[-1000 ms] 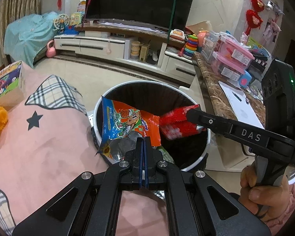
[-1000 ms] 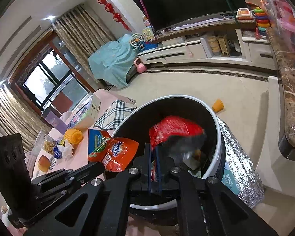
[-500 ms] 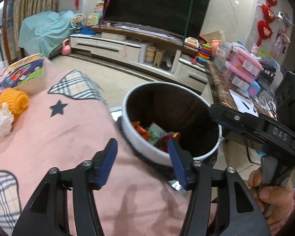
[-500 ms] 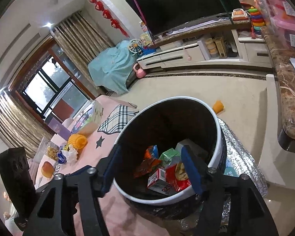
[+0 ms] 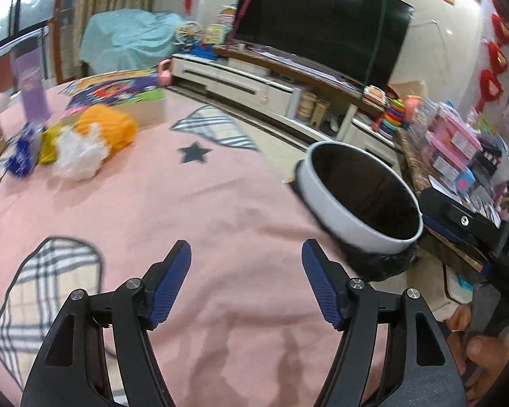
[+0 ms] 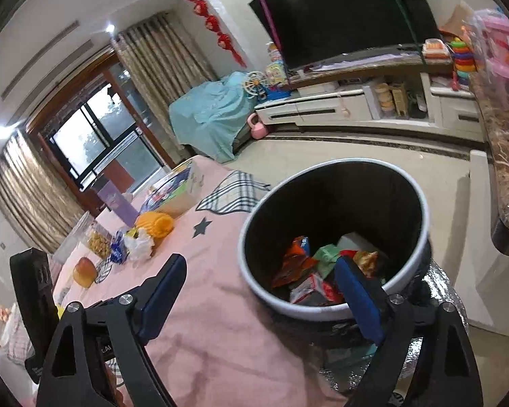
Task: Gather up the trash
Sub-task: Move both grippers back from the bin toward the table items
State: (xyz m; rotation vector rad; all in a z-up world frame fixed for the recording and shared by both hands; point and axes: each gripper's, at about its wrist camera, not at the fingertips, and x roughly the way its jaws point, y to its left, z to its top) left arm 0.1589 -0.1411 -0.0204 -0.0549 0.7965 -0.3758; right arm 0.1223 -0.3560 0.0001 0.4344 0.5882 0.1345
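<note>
A white-rimmed trash bin (image 5: 339, 218) with a black liner stands off the table's right edge; in the right wrist view its rim (image 6: 251, 281) shows, with several snack wrappers (image 6: 297, 266) inside. My left gripper (image 5: 246, 268) is open and empty over the pink tablecloth (image 5: 186, 203). My right gripper (image 6: 259, 285) is open and empty at the bin's near rim. Crumpled white plastic (image 5: 79, 152), a blue wrapper (image 5: 23, 156) and a yellow wrapper (image 5: 49, 146) lie at the table's far left.
An orange knitted ball (image 5: 110, 125), a colourful box (image 5: 118, 93) and a purple carton (image 5: 34, 86) stand behind the trash. A bun (image 6: 84, 271) and snack jar (image 6: 98, 242) sit further left. A marble counter (image 6: 505, 176) is right of the bin.
Both grippers opened and dropped their wrappers, orange and red, into the bin. The left gripper then swung left over the table; the right gripper backed off slightly.
</note>
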